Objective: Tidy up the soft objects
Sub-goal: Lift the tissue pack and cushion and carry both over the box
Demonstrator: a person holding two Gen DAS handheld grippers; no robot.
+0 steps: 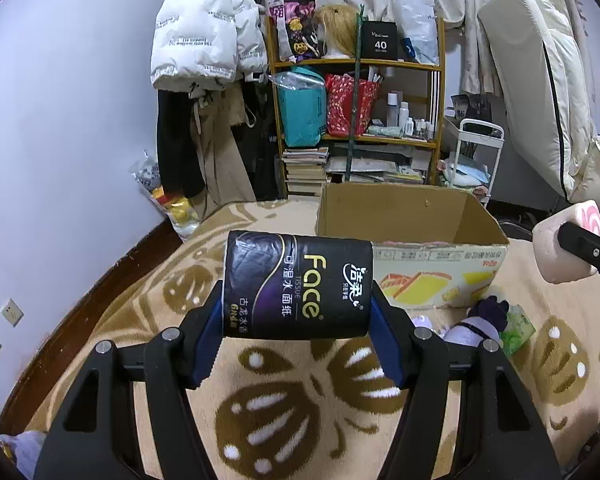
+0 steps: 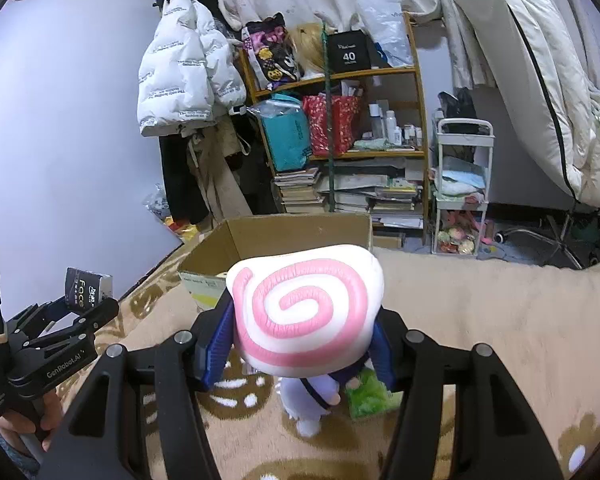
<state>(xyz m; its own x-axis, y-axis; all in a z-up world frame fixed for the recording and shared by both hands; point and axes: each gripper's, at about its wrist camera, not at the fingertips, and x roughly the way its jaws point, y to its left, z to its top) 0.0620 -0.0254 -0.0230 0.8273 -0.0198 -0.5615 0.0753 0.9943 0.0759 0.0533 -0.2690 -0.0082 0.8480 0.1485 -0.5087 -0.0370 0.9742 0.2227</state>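
The left gripper (image 1: 298, 312) holds a black tissue pack (image 1: 298, 284) with the word "Face" on it; its blue-padded fingers (image 1: 206, 344) press on both short sides of the pack. The pack is lifted above the beige blanket (image 1: 284, 400) with brown patterns, in front of the cardboard box (image 1: 416, 216), which stands open on the blanket. The right gripper (image 2: 302, 332) grips a soft pink-and-white swirl cushion (image 2: 304, 308), with its fingers (image 2: 216, 344) closed on the two sides of it. This cushion is also in the air, near the box. On the blanket, just beside the front of the box, lie a purple plush doll (image 1: 480, 320) and a green packet (image 1: 518, 326), touching each other. Behind the box stands a wooden shelf (image 1: 380, 64) with books and bags, and a white jacket (image 1: 204, 28) hangs to its left.
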